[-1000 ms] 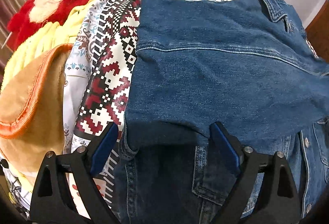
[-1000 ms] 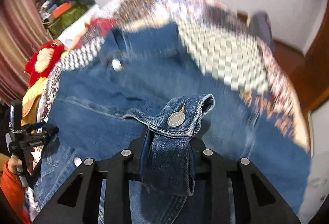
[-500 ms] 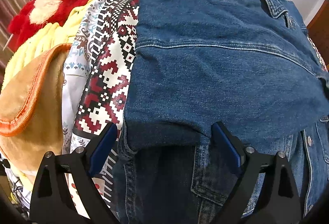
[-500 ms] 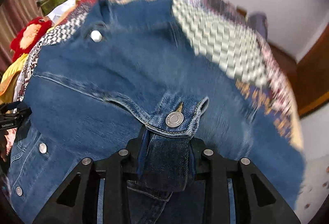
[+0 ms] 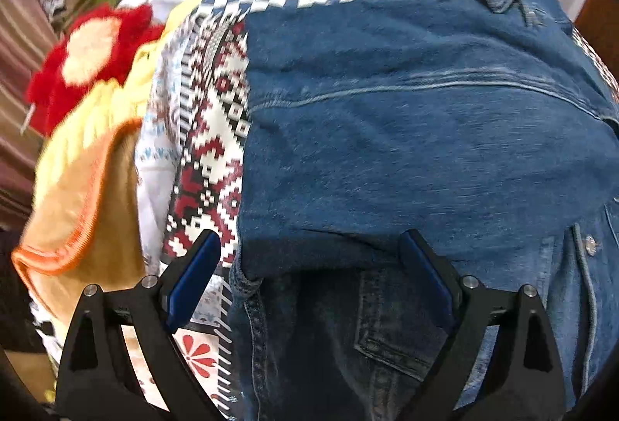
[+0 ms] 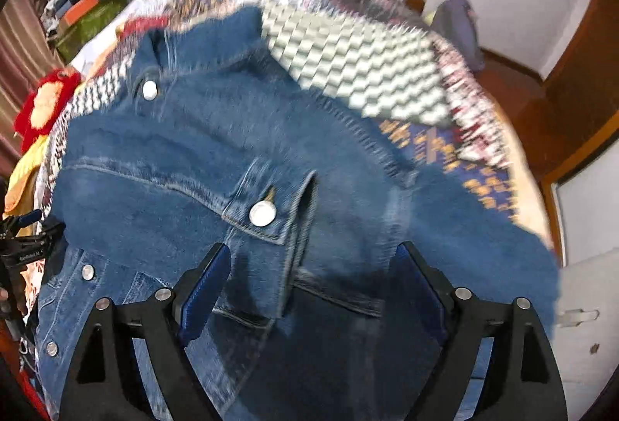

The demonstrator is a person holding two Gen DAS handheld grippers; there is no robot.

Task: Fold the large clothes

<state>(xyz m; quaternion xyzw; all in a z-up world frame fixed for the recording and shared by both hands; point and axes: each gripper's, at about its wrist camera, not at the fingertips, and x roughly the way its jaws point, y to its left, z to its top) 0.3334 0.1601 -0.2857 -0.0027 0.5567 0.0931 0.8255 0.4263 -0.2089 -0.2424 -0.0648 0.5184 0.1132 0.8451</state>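
Observation:
A blue denim jacket (image 5: 406, 135) lies on a patterned bedspread (image 5: 209, 135), with one sleeve folded across its body. My left gripper (image 5: 309, 266) is open and empty, its jaws wide apart just above the folded sleeve's near edge. In the right wrist view the jacket (image 6: 185, 150) fills the middle, and the sleeve cuff with its metal button (image 6: 263, 214) lies flat on the jacket. My right gripper (image 6: 313, 274) is open, jaws wide on either side of the cuff and holding nothing. The left gripper also shows at the left edge of the right wrist view (image 6: 23, 231).
A red and cream plush toy (image 5: 89, 53), a yellow blanket and an orange-edged tan cushion (image 5: 65, 204) lie left of the jacket. A pile of clothes (image 6: 85, 7) sits at the far left. A wooden door (image 6: 580, 104) stands to the right of the bed.
My right gripper has opened and let go of the sleeve cuff, which now lies on the jacket. The left gripper stayed open and shifted slightly.

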